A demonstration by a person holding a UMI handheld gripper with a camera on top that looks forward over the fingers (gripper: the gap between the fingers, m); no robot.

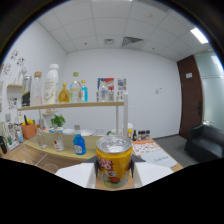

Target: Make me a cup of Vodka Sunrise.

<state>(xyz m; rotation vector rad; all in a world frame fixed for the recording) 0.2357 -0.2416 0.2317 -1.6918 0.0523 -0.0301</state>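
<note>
The gripper view is dark across its whole lower part, so the bodies of the tongs are hidden; only two dark tips show, one at each side of a can. The can sits between them, and the tips seem to press on its sides, so the tongs look pinched on it, though the contact itself is hard to make out. The can is a short metal cylinder with a shiny silver lid and an orange and yellow label with red lettering too blurred to read. Its base is cut off by the dark area.

Behind the can lies a white sheet on the pale wooden desk, its near edge lost in the shadow. Further back on the desk stand a blue bottle with a rounded body, a clear bottle with a red label and a small potted plant. A wooden shelf above carries a tall white bottle, an amber bottle and several clear ones whose labels cannot be told. A dark sofa stands beyond, beside a brown door, partly cut off by the round border.
</note>
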